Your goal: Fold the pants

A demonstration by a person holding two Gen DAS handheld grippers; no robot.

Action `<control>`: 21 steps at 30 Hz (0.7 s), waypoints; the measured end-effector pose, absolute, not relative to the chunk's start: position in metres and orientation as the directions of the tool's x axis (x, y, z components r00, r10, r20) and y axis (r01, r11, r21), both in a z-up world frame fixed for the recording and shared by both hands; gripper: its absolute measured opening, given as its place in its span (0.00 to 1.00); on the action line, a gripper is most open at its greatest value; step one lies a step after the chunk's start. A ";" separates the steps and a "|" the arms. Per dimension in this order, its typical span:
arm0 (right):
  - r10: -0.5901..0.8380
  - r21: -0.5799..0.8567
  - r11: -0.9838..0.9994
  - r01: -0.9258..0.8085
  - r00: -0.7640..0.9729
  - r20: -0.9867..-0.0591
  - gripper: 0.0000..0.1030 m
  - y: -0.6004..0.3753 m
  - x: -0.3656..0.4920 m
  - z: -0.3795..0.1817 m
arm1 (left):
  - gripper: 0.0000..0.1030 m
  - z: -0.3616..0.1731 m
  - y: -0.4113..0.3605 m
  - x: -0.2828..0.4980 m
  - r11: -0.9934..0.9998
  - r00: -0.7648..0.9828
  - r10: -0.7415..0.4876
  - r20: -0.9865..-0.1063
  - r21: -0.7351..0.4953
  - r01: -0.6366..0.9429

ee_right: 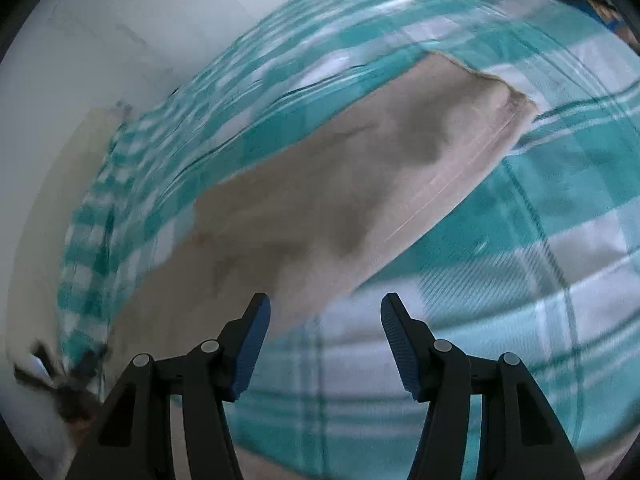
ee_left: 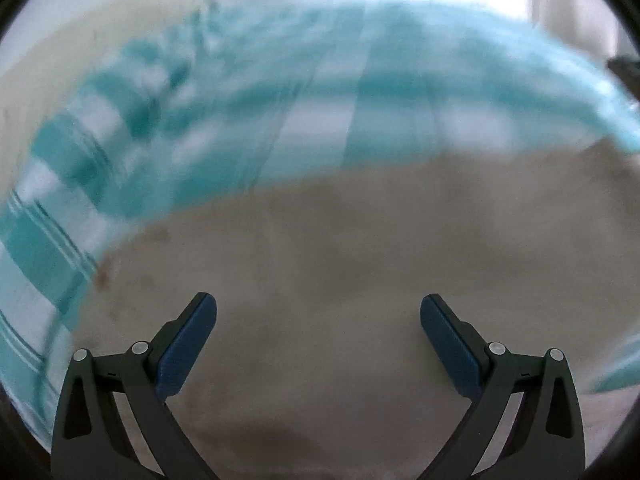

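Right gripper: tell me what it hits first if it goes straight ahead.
Probably the beige pants: the open right gripper points at their near edge, which lies on the teal checked cloth. Motion blur leaves depth unclear, so the cloth could come first.

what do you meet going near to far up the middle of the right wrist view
right gripper with jaws apart → teal and white checked cloth → beige pants → more checked cloth → pale wall
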State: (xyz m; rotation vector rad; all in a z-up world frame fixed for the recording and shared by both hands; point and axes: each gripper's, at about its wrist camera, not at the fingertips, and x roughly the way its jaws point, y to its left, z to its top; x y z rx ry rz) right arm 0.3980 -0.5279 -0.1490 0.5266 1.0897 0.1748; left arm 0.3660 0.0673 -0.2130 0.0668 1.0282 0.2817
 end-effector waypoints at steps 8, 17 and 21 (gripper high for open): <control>0.303 0.622 0.668 0.409 0.614 -0.729 0.57 -0.641 0.450 -0.199 | 1.00 -0.240 0.089 0.339 0.979 0.573 0.121 -0.811 0.004 -0.202; 0.178 0.469 0.820 0.327 0.635 -0.752 0.05 -0.646 0.463 -0.173 | 1.00 -0.242 0.092 0.341 0.980 0.586 0.109 -0.803 -0.013 -0.201; 0.078 0.299 0.897 0.326 0.548 -0.833 0.39 -0.649 0.453 -0.182 | 1.00 -0.242 0.090 0.343 0.979 0.586 0.110 -0.803 -0.013 -0.201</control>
